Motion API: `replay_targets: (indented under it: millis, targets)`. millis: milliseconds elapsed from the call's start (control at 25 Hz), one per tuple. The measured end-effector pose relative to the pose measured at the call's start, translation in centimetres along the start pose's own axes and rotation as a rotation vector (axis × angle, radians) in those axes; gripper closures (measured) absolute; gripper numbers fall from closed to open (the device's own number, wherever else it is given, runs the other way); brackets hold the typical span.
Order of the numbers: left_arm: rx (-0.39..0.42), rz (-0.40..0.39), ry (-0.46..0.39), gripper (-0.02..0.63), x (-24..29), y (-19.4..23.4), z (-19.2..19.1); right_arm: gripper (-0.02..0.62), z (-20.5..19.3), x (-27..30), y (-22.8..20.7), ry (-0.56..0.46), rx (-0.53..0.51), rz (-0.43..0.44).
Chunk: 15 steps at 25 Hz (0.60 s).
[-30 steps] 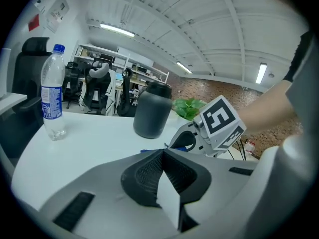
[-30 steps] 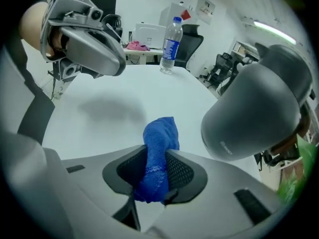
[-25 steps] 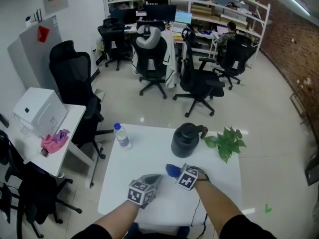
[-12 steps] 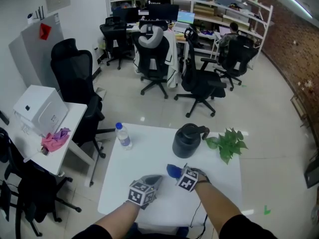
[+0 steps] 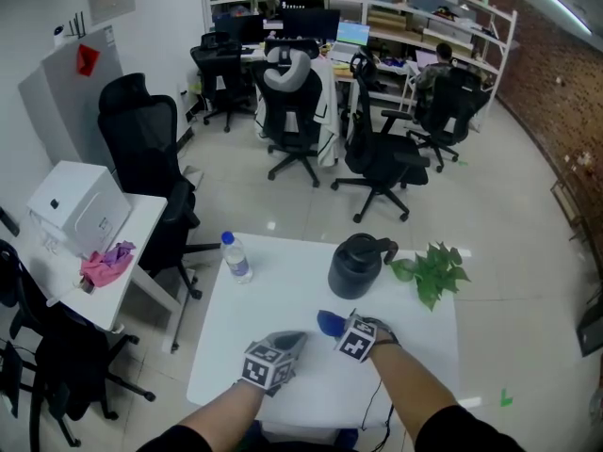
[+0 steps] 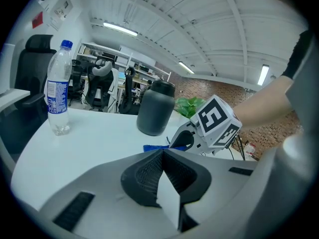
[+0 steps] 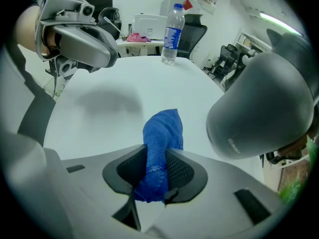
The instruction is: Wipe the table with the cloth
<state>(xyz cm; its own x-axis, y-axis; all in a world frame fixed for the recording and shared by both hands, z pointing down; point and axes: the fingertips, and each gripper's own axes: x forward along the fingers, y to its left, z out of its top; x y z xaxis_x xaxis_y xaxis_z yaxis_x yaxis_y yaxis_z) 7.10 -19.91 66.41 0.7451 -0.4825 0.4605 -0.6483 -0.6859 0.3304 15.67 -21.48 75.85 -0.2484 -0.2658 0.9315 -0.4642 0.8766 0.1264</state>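
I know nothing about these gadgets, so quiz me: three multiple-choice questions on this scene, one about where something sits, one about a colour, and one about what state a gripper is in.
1. Where on the table does the water bottle stand?
A. Near the far left corner
B. Right beside the green plant
C. At the near edge, by the person's arms

2. What colour is the cloth?
A. Red
B. Blue
C. Yellow

3. What state is the right gripper in?
A. Open and empty
B. Gripping the dark jug
C. Fingers shut on the cloth

Answers:
1. A, since the head view shows the bottle alone at the table's far left.
2. B, since the right gripper view shows a bright blue cloth.
3. C, since that view shows the cloth pinched between the two pads.
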Motion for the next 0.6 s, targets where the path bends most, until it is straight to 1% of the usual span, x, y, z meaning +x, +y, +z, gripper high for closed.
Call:
replay_targets:
  millis: [320, 480, 600]
  targets:
    - [0.004, 0.003, 0.0, 0.606, -0.5, -0.2, 0.0, 0.479, -0.6, -0.2, 0.8, 0.027, -0.033, 0.002]
    - [0.005, 0.004, -0.007, 0.606, -0.9, -0.3, 0.2, 0.477, -1.5, -0.9, 3.2, 0.058, -0.093, 0.049]
    - [0.005, 0.0, -0.013, 0.606, -0.9, -0.6, 0.4, 0.478, -2.4, -1.6, 5.6, 0.055, -0.111, 0.09]
